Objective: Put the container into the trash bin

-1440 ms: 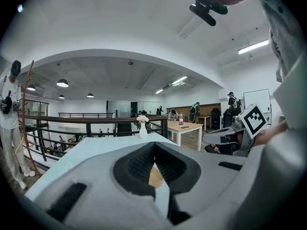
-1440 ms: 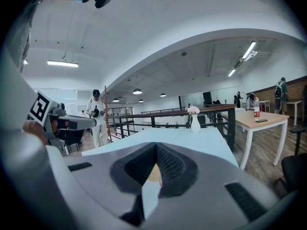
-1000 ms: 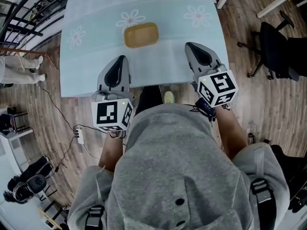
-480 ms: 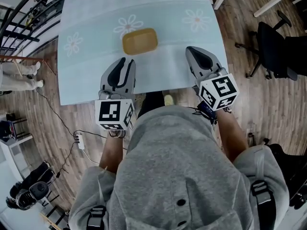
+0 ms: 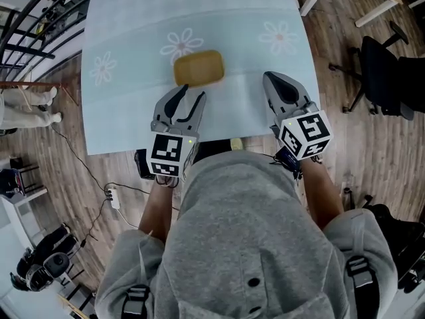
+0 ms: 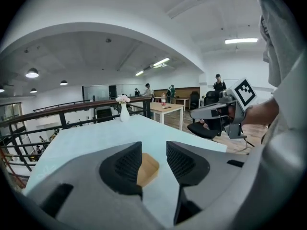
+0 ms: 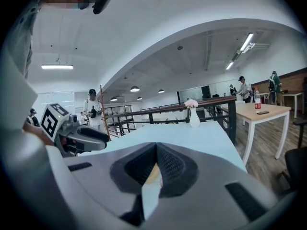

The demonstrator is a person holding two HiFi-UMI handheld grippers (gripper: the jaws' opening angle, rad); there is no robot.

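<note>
A shallow yellow-brown container (image 5: 198, 68) lies on the pale blue table (image 5: 133, 18), between two printed daisies. My left gripper (image 5: 188, 94) hangs over the table's near edge, just short of the container. Its jaws are opening with nothing between them. In the left gripper view the container (image 6: 147, 169) shows through the gap of the left gripper (image 6: 153, 153). My right gripper (image 5: 273, 80) is shut and empty, to the right of the container and apart from it. In the right gripper view only a sliver of the container (image 7: 153, 174) shows past the shut right gripper (image 7: 156, 150).
A white vase with flowers (image 6: 123, 110) stands at the table's far end, in front of a black railing (image 6: 57, 111). A black office chair (image 5: 385, 72) is on the wooden floor to the right. Cables and a power strip (image 5: 111, 193) lie on the floor at left.
My left gripper has moved forward and down over the table's edge toward the container, and its jaws have gone from shut to apart. The right gripper shifted slightly.
</note>
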